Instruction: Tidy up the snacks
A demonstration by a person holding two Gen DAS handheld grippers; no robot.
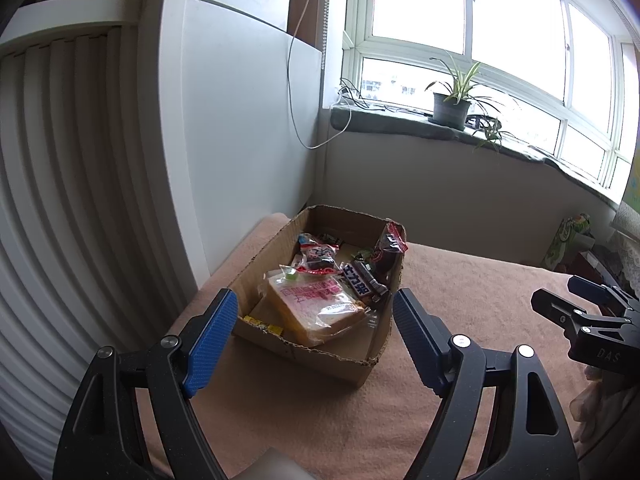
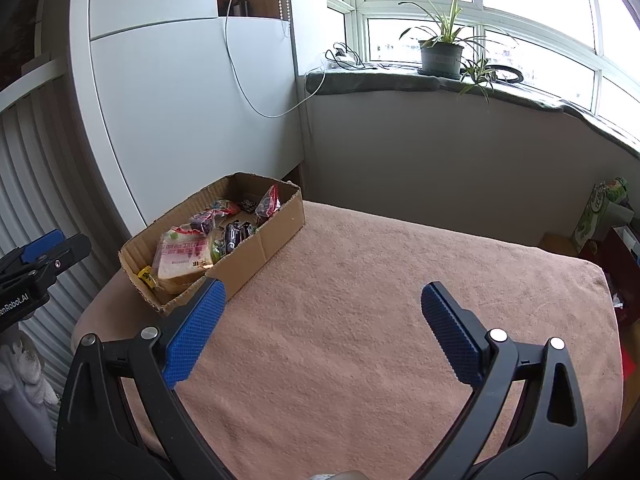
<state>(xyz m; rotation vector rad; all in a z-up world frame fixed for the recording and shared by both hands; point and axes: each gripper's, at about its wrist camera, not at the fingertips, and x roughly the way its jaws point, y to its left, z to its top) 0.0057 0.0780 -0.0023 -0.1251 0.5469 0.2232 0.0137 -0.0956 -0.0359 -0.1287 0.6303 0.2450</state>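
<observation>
An open cardboard box (image 1: 280, 240) (image 2: 276, 236) stands on the peach towel-covered table, near the white cabinet. Inside lie a wrapped slice of bread (image 1: 316, 310) (image 2: 182, 260), a dark bar with white lettering (image 1: 362, 284) (image 2: 232, 236), a red-and-dark bag (image 1: 386, 248) (image 2: 267, 203) leaning on the far right wall, and other small packets. My left gripper (image 1: 314, 334) hovers open just in front of the box, empty. My right gripper (image 2: 320, 328) is open and empty over bare towel, to the right of the box; its fingers (image 1: 560, 308) show at the left view's right edge.
A white cabinet (image 2: 180, 92) and a ribbed panel (image 1: 60, 200) stand left of the table. Behind runs a windowsill with a potted plant (image 1: 450, 106) (image 2: 440, 54) and cables. Bags and boxes (image 2: 600, 216) sit on the floor at the far right. Peach towel (image 2: 380, 280) spreads right of the box.
</observation>
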